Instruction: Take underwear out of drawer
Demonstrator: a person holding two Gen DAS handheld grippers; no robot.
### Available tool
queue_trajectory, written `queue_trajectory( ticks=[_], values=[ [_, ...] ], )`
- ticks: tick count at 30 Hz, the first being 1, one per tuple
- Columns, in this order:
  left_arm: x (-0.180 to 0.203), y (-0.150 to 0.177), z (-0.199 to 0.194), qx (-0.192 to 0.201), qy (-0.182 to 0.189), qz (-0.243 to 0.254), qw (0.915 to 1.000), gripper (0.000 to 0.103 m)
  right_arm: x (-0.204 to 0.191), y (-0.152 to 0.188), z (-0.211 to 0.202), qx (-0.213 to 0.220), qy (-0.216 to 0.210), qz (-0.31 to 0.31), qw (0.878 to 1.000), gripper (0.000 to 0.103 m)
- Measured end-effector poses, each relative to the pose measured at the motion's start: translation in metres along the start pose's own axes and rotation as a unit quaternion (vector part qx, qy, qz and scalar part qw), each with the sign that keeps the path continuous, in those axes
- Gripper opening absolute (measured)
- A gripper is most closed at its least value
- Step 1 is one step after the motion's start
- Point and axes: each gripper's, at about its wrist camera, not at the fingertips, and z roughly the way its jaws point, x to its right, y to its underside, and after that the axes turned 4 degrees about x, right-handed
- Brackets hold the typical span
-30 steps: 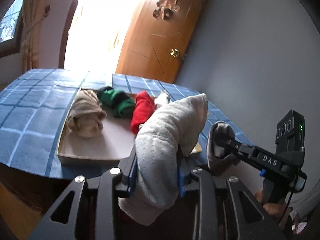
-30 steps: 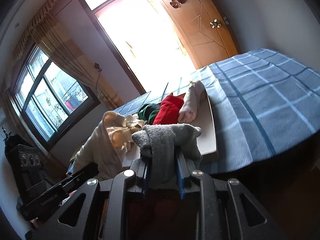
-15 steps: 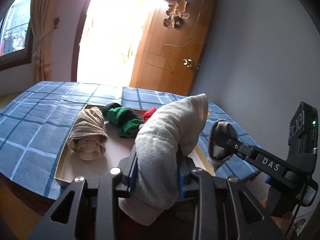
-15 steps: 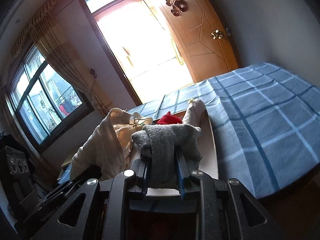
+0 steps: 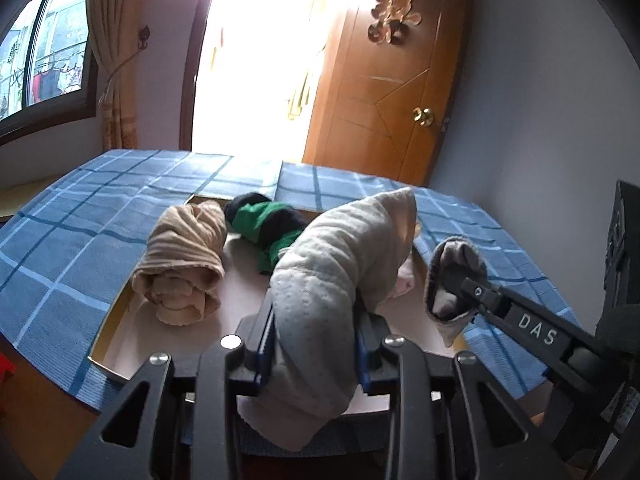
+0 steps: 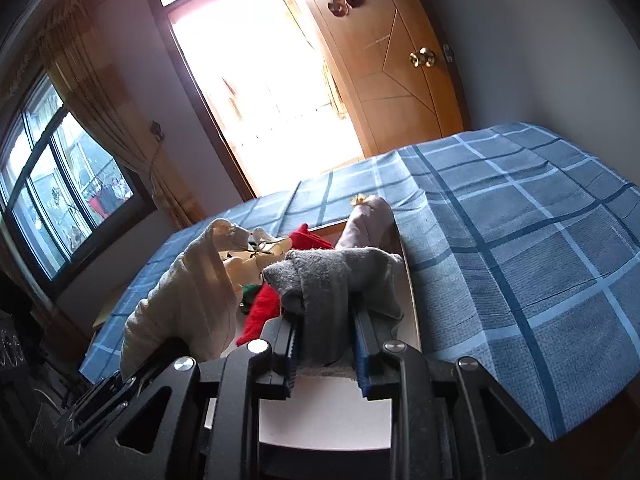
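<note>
My left gripper (image 5: 314,344) is shut on a pale grey rolled underwear (image 5: 336,264), held just in front of the open drawer (image 5: 116,312). My right gripper (image 6: 326,344) is shut on a darker grey rolled underwear (image 6: 332,280); it also shows in the left wrist view (image 5: 454,284) at the right. In the drawer lie a beige striped roll (image 5: 184,256) and a green and black roll (image 5: 268,224). The right wrist view shows a red roll (image 6: 264,308) and a pinkish roll (image 6: 364,220) in the drawer too.
The drawer is set in a surface covered by a blue checked cloth (image 5: 72,232). Behind it stand a bright open doorway (image 5: 260,52) and a wooden door (image 5: 380,92). A window with curtain (image 5: 112,52) is at the left.
Both grippers have risen and pulled back from the drawer with their rolls still held, so more of the doorway and door shows and the drawer sits lower in view.
</note>
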Motion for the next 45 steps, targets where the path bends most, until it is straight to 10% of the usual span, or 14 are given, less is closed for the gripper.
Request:
queue_trajectory(
  ticks=[31, 35, 39, 41, 45],
  values=[
    [0.029, 0.035, 0.017, -0.005, -0.022, 0.038, 0.999, 0.033, 0.018, 0.017, 0.057, -0.052, 0.028, 0.004, 0.998, 0.026],
    [0.031, 0.032, 0.034, -0.027, -0.012, 0.031, 0.9991, 0.046, 0.022, 0.018, 0.06, -0.057, 0.011, 0.022, 0.998, 0.028],
    [0.036, 0.031, 0.046, -0.035, 0.033, 0.053, 0.9974, 0.091, 0.026, 0.018, 0.059, -0.06, -0.023, 0.042, 0.997, 0.037],
    [0.038, 0.032, 0.045, -0.031, 0.039, 0.07, 0.9963, 0.097, 0.029, 0.017, 0.055, -0.06, -0.042, 0.061, 0.995, 0.057],
    [0.038, 0.032, 0.03, -0.006, 0.042, 0.078, 0.996, 0.1, 0.036, 0.017, 0.043, -0.046, -0.06, 0.091, 0.993, 0.061]
  ],
)
